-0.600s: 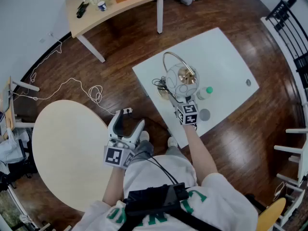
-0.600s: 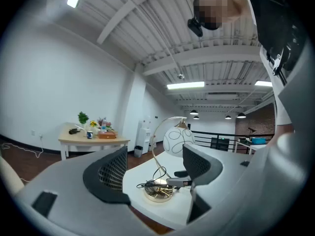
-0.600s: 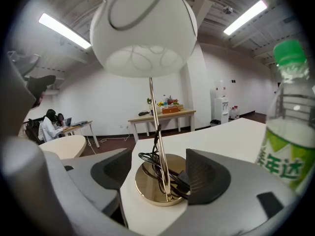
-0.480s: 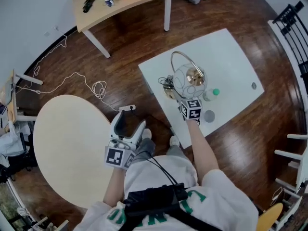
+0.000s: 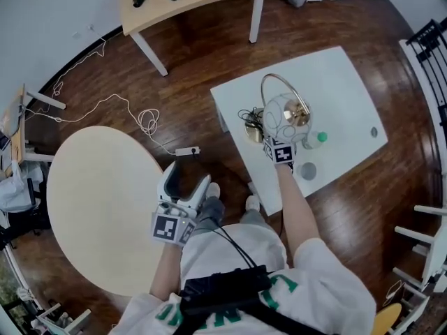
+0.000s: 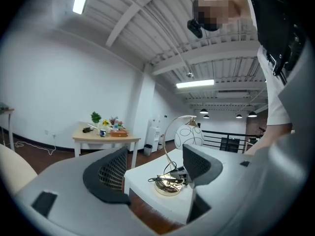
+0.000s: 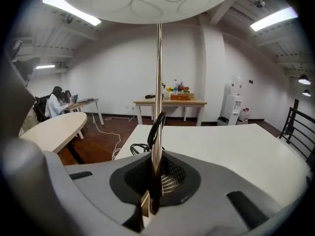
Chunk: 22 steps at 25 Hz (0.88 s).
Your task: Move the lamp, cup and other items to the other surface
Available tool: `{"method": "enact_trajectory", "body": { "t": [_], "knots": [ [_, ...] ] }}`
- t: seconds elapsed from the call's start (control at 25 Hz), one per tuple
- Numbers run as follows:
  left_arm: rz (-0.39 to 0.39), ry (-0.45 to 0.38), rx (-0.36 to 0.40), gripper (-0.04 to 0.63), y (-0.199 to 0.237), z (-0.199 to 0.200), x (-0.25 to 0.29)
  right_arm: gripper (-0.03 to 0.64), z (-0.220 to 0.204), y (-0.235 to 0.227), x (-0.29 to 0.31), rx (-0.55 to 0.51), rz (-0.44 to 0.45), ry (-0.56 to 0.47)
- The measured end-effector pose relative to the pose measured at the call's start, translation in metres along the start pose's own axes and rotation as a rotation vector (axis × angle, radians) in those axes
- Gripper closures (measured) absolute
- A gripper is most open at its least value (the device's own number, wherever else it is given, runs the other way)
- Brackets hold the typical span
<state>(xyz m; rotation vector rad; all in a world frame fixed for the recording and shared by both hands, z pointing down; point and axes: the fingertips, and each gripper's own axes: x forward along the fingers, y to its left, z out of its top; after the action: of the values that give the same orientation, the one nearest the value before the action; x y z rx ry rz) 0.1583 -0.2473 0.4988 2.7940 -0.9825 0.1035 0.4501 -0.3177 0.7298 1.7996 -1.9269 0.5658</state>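
At the white worktop (image 5: 335, 82), the right gripper (image 5: 281, 145), newly moved in, clamps the lamp (image 5: 283, 117) stem for lifting; the left gripper (image 5: 187, 176) hangs open.

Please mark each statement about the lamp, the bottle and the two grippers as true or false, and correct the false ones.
1. The right gripper is shut on the thin golden metal stem of the white globe lamp. True.
2. A clear bottle with a green cap is on the white rectangular table, beside the lamp. True.
3. The left gripper holds that bottle. False: its jaws stand apart with nothing between them.
4. The lamp's round golden base stands on the round beige table. False: it stands on the white rectangular table.
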Motion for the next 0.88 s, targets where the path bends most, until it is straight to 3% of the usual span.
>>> {"method": "enact_trajectory", "body": {
  "t": [0.24,0.52,0.72,0.88],
  "knots": [
    [-0.02,-0.009,-0.006,0.256,-0.012,0.002,-0.001,0.594,0.0,0.018,-0.011,-0.05,0.025,0.062],
    [-0.018,-0.031,0.013,0.256,-0.03,0.005,-0.007,0.594,0.02,0.064,-0.046,-0.131,0.144,0.02],
    [0.051,-0.073,0.026,0.256,-0.042,0.014,-0.024,0.594,0.032,0.086,-0.084,-0.192,0.215,0.016],
    [0.156,-0.088,0.024,0.256,-0.049,0.01,-0.051,0.594,0.04,0.108,-0.116,-0.293,0.297,-0.012]
  ]
}}
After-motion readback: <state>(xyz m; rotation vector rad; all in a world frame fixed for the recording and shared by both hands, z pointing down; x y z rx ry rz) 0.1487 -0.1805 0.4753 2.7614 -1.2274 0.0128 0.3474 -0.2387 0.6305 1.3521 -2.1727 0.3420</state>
